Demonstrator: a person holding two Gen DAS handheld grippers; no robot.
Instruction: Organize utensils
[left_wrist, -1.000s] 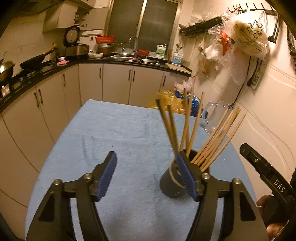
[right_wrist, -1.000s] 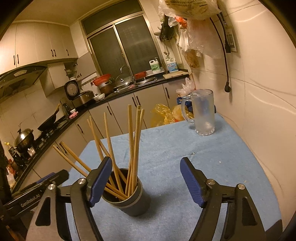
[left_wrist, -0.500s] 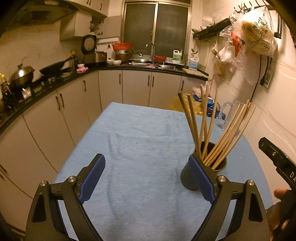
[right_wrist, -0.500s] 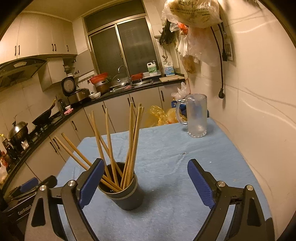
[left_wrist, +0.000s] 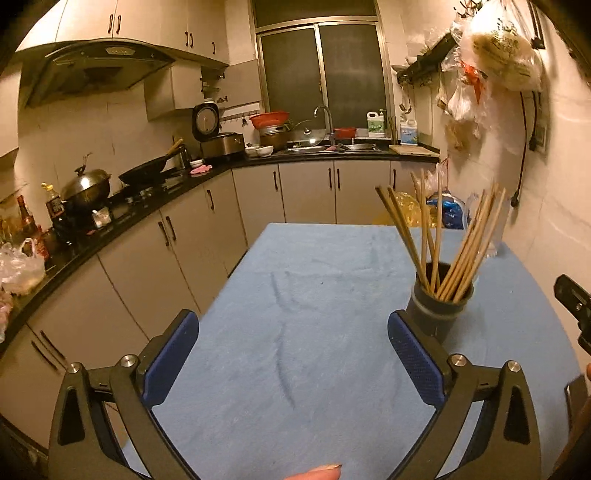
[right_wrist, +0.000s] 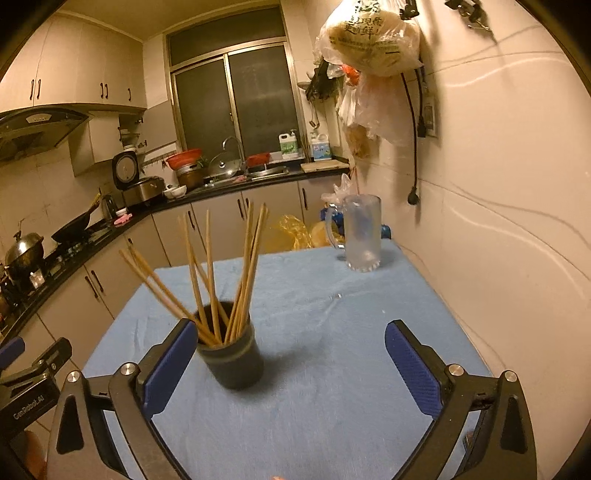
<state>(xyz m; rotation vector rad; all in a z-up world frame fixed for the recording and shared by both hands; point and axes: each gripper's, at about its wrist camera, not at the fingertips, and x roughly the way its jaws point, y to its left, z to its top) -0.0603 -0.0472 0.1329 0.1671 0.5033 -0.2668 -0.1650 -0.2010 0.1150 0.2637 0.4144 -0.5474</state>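
Wooden chopsticks (right_wrist: 207, 280) are fanned upright in a dark cylindrical holder (right_wrist: 232, 360) set on the blue-clothed counter (right_wrist: 332, 332). The left gripper (left_wrist: 291, 360) and right gripper (right_wrist: 288, 363) have just been opening; the fingers of both are seen spread wide with nothing between them, the holder just beyond each gripper's inner finger. A frosted glass mug (right_wrist: 360, 230) is seen well behind, by the wall.

Glass mug (right_wrist: 361, 232) on blue cloth (right_wrist: 332, 332) (possibly empty); wok (left_wrist: 147, 173) behind.
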